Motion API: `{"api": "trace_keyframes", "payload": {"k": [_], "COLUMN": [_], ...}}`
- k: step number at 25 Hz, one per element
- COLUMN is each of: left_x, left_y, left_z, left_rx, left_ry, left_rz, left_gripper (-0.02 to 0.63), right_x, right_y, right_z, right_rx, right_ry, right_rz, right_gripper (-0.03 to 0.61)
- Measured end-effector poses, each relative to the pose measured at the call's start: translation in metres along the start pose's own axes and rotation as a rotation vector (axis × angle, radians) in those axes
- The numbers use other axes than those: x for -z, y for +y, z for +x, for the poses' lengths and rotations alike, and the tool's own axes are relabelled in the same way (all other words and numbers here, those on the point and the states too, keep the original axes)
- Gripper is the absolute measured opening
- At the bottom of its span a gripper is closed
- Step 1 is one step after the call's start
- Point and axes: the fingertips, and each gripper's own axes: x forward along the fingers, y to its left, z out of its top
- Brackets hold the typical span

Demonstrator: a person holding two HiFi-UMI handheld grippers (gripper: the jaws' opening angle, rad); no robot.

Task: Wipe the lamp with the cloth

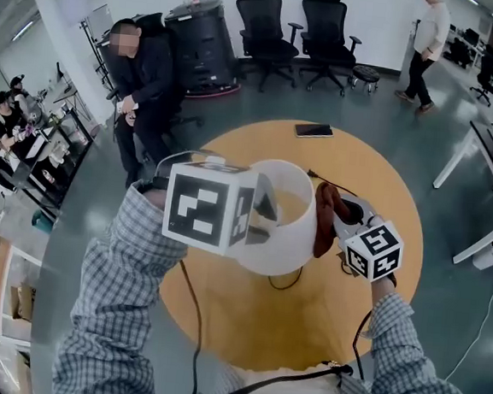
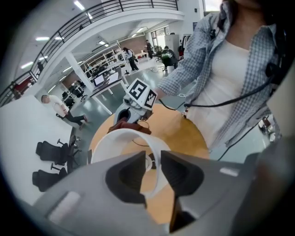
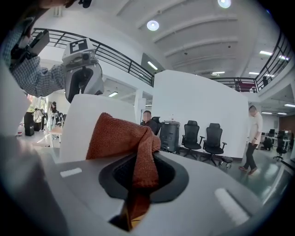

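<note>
The lamp's white shade (image 1: 288,234) stands over the round wooden table (image 1: 321,327). My left gripper (image 1: 261,209) reaches down at the shade's left rim. In the left gripper view the thin rim (image 2: 156,161) passes between the jaws of the left gripper (image 2: 153,168) with a gap beside it, so the gripper is open. My right gripper (image 1: 340,227) is shut on a rust-red cloth (image 1: 324,220), which lies against the shade's right side. In the right gripper view the cloth (image 3: 120,138) bunches out of the right gripper (image 3: 140,173) against the white shade (image 3: 80,120).
A dark phone (image 1: 313,130) lies at the table's far edge. A black cord (image 1: 286,283) runs under the lamp. A seated person (image 1: 141,75) is behind the table, near black office chairs (image 1: 295,33). Another person (image 1: 427,45) walks at the back right. A white desk (image 1: 490,162) stands right.
</note>
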Motion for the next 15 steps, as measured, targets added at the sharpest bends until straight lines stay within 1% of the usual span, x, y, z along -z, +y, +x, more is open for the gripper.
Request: {"api": "trace_keyframes", "payload": {"k": [4,6,8,10,13,15], "left_x": [-0.013,-0.014,-0.015,-0.015,-0.022,-0.024], "left_y": [0.009,0.010,0.007,-0.004,-0.021,-0.026], "left_z": [0.006,0.009,0.017,0.030,0.037,0.033], "left_rx": [-0.013,-0.003,0.029,0.089,0.176,0.206], "left_ry": [0.079,0.112,0.123,0.103,-0.004,-0.059], "left_rz": [-0.007,-0.018,-0.025,-0.012,-0.013,-0.021], "left_gripper": [0.107,0.121,0.119,0.120,0.093,0.071], "right_x": [-0.002,-0.006,-0.009,-0.009,-0.007,-0.009], "right_y": [0.002,0.005,0.006,0.007,0.010,0.011], "right_z": [-0.004,-0.003,-0.002,-0.003,-0.012,-0.019], "right_rx": [0.010,0.011,0.009,0.006,-0.002,-0.006], "right_ry": [-0.007,-0.010,-0.015,-0.020,-0.030,-0.039], "right_rz": [0.000,-0.002,-0.004,-0.011,-0.025,-0.035], "right_gripper": [0.040,0.040,0.038,0.040,0.040,0.040]}}
